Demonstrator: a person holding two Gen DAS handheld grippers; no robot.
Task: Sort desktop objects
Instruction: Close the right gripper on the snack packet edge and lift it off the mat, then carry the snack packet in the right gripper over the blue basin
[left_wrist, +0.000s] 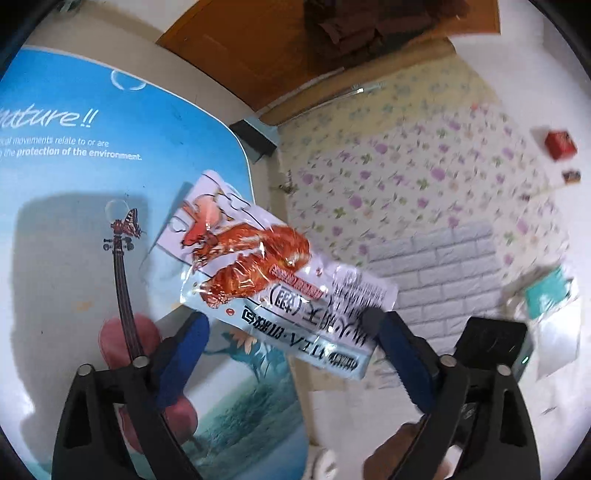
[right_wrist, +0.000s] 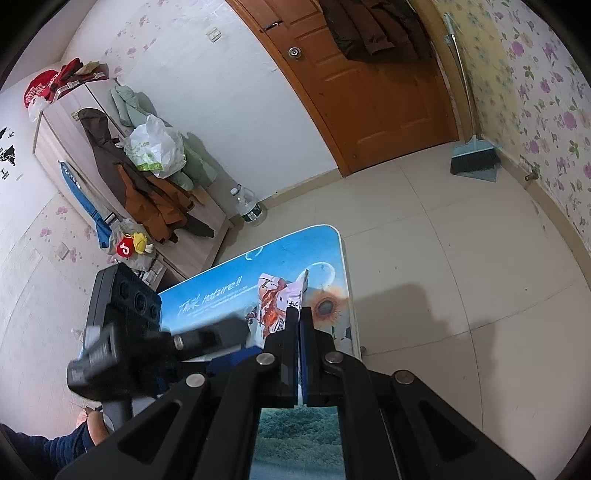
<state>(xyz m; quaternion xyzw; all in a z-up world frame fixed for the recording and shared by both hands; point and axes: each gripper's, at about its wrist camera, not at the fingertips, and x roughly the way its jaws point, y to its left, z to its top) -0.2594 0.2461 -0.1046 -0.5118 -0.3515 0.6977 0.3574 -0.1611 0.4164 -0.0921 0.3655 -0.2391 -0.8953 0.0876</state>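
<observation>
The right gripper (right_wrist: 298, 314) tips down, clamped on a snack bag (right_wrist: 277, 301). The left gripper (left_wrist: 286, 325) gapes around it. The table (right_wrist: 207, 299) says "nature!!".

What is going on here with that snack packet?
A person works two handheld grippers above a blue printed table. The right gripper is shut on one edge of the snack packet, holding it up. The left gripper is open, its fingers on either side of the packet's lower end.
</observation>
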